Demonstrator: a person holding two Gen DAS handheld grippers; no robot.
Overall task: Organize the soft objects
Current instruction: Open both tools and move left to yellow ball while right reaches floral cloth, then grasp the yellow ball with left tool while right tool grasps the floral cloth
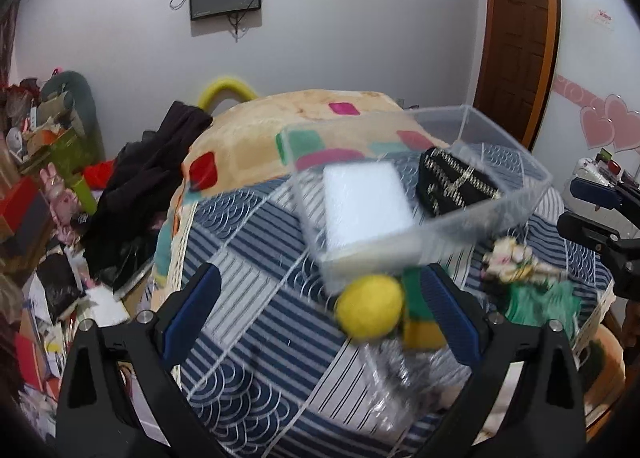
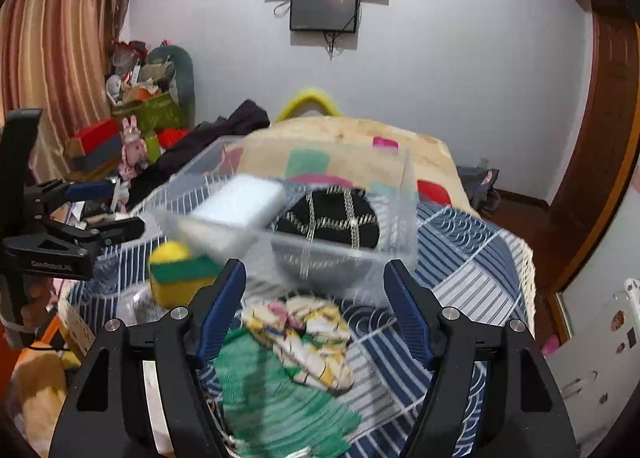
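Both grippers empty, fingers spread wide. Left gripper (image 1: 320,322): yellow ball (image 1: 369,307) by its right finger. Right gripper (image 2: 316,314): floral cloth (image 2: 304,334) between fingers. Clear bin (image 2: 384,258) just beyond already holds the white sponge (image 2: 236,214), probably the collection point.

Even, soft indoor light, with only faint shadows. Motion blur smears the clear box (image 1: 424,194), yellow ball (image 1: 369,306) and green cloth (image 2: 276,390). Fisheye bends the walls; corners fall to black vignette.
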